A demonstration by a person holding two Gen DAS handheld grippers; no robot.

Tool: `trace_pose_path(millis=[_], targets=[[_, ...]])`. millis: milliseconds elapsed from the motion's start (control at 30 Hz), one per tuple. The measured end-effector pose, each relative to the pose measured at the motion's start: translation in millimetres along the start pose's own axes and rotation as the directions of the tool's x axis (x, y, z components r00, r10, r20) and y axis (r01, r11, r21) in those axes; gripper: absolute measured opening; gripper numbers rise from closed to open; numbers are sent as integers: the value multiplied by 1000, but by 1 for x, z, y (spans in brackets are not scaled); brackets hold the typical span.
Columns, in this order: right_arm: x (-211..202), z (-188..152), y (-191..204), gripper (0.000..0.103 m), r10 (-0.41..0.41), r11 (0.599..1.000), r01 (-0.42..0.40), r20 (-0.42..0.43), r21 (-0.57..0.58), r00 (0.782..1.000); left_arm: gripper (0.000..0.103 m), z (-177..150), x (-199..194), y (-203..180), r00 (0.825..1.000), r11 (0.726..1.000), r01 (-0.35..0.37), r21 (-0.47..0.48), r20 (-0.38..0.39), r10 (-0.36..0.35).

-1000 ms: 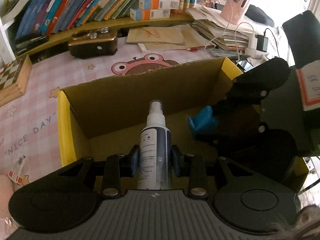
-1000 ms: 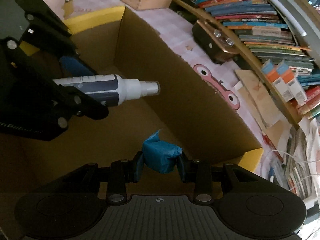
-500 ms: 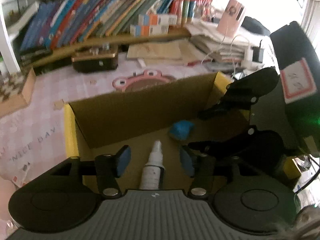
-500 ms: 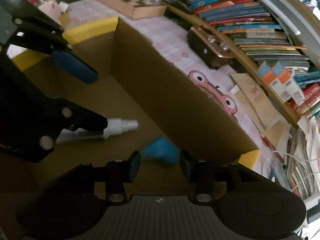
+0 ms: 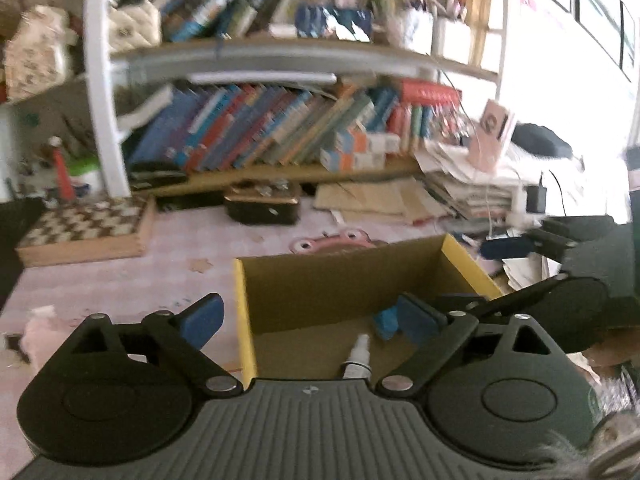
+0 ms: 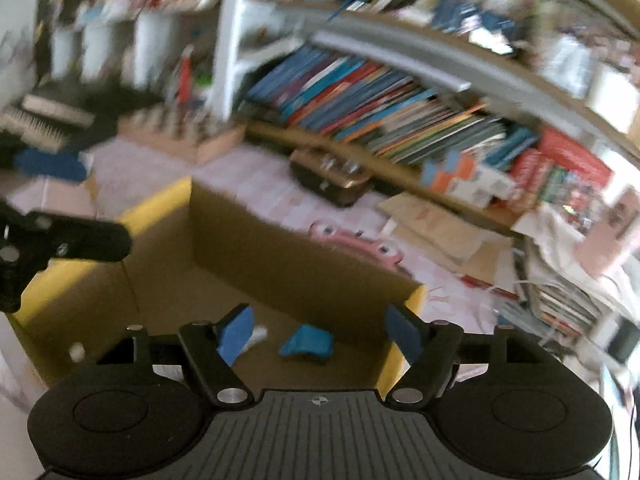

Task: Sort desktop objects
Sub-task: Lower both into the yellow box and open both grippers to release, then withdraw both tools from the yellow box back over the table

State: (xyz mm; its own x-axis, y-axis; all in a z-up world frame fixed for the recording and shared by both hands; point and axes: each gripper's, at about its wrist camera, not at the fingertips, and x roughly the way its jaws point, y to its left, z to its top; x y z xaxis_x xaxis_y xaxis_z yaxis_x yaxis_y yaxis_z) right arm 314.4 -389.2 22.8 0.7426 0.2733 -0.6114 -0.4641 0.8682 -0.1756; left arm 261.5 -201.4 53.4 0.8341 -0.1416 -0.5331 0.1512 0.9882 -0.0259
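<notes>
An open cardboard box (image 5: 344, 280) with yellow flap edges stands on the pink desk; it also shows in the right wrist view (image 6: 280, 264). A white spray bottle (image 5: 357, 356) lies on the box floor, and its tip shows in the right wrist view (image 6: 258, 334). A crumpled blue object (image 6: 307, 346) lies beside it, partly hidden in the left wrist view (image 5: 385, 322). My left gripper (image 5: 308, 318) is open and empty above the box's left wall. My right gripper (image 6: 318, 330) is open and empty above the box.
A chessboard box (image 5: 86, 226) lies at the far left of the desk. A dark brown case (image 5: 262, 204) and flat cardboard sheets (image 5: 376, 200) sit behind the box. Bookshelves (image 5: 280, 132) line the back. Paper stacks and cables (image 5: 480, 188) crowd the right.
Both grippers opened and dropped the spray bottle and the blue object into the box. Both have since lifted up and back, jaws spread wider.
</notes>
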Motion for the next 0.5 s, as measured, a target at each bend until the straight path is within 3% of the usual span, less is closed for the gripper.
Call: trace_pose_path(millis=[133,333,500], targets=[[-26,-8,-3,79,-31,995,25,59,97,998,100,-7,-24,6,999,1000,-8,-26,34,9],[-56,-26,5,79,-98,979,82,80,185,992,100,-24,-52,15,999,999,4,-53,36,-2],[-81,-40,17,79,-158,952,128,88,278,984,100,-41,-74,20,996,998,-54,-27,65,55]])
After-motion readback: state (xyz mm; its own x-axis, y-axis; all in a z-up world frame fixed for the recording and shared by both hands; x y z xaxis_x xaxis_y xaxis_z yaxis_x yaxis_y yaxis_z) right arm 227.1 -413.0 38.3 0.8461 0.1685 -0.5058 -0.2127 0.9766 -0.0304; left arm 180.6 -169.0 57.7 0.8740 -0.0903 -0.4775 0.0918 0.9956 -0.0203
